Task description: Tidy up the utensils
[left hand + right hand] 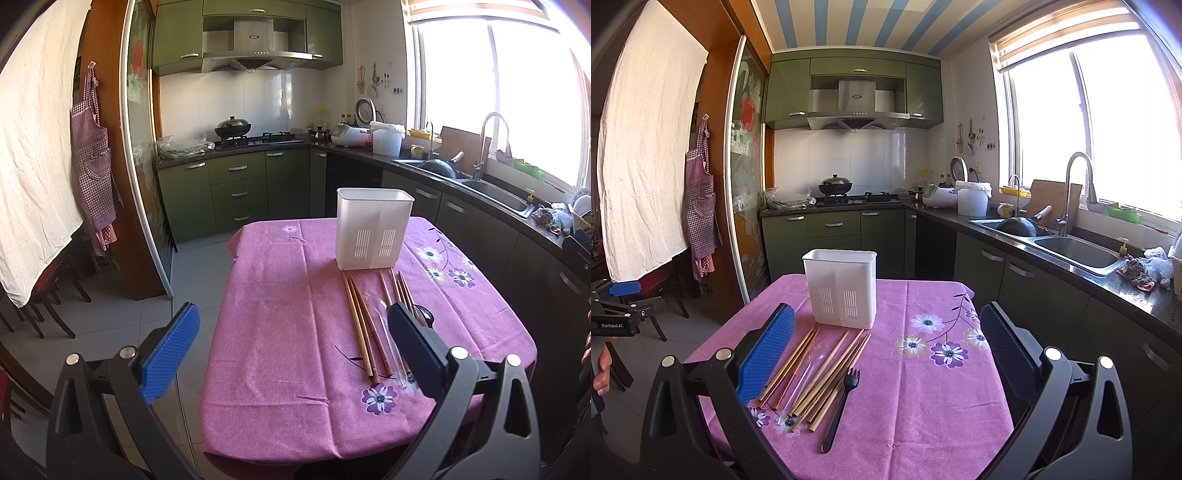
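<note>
While both grippers gape, chopsticks lie w/ fork nr holder.

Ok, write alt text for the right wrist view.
An open right gripper hovers over a table with a pink floral cloth where wooden chopsticks and a black fork lie in front of an upright white utensil holder. A green kitchen with a sunlit window fills the background.

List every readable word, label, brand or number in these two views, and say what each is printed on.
"GenRobot.AI": white lettering on the black body of the left gripper, at the left edge of the right wrist view.
Range hood badge: a small dark plate, too small to read in either view.
Red decoration on the glass sliding door: too blurred to read.
Nothing readable on the white utensil holder.
</note>
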{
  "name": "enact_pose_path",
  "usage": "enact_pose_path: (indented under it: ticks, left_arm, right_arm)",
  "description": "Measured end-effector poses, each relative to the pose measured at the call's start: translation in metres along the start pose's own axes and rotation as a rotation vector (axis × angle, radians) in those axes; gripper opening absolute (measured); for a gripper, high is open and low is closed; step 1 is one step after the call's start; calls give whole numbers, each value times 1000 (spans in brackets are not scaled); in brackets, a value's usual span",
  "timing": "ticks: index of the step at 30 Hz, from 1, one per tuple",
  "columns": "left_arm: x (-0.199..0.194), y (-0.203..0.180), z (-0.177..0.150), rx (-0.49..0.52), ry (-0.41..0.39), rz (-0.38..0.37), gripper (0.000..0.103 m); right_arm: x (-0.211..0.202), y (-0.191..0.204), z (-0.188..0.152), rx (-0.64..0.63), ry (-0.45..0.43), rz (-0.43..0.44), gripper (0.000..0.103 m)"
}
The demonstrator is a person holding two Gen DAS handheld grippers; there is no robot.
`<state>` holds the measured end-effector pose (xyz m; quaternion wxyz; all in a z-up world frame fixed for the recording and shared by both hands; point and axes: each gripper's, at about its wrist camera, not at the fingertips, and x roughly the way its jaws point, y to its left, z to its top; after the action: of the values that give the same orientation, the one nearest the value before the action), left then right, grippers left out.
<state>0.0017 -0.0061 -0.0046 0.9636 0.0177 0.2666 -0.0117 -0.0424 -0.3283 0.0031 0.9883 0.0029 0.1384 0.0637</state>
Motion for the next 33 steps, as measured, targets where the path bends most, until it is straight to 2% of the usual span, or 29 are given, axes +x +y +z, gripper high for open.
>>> enact_pose_path:
  ticks: [9, 14, 19, 24, 27, 30, 32, 33]
  left_arm:
    - [4, 0, -1, 4, 9, -3, 97]
    - [26, -4, -3, 8, 72, -21, 97]
    - [76, -4, 0, -11, 224, -81, 97]
    - [123, -16, 6, 12, 348, -97, 97]
    - [150, -30, 9, -1, 449, -181, 97]
    - [171, -51, 12, 10, 517, -251, 97]
    - [184, -67, 15, 26, 553, -282, 91]
    - [191, -76, 15, 41, 576, -281, 82]
  right_arm:
    - [4, 0, -3, -1, 7, 0, 99]
    - [22, -1, -6, 4, 66, 8, 99]
    - [68, -9, -5, 16, 216, 44, 99]
    - [148, -21, -18, 46, 483, 59, 99]
    - [188, -25, -30, 72, 619, 104, 98]
    - [215, -24, -36, 33, 686, 65, 92]
    - [226, -24, -38, 16, 722, 65, 89]
    - [230, -25, -39, 3, 730, 60, 88]
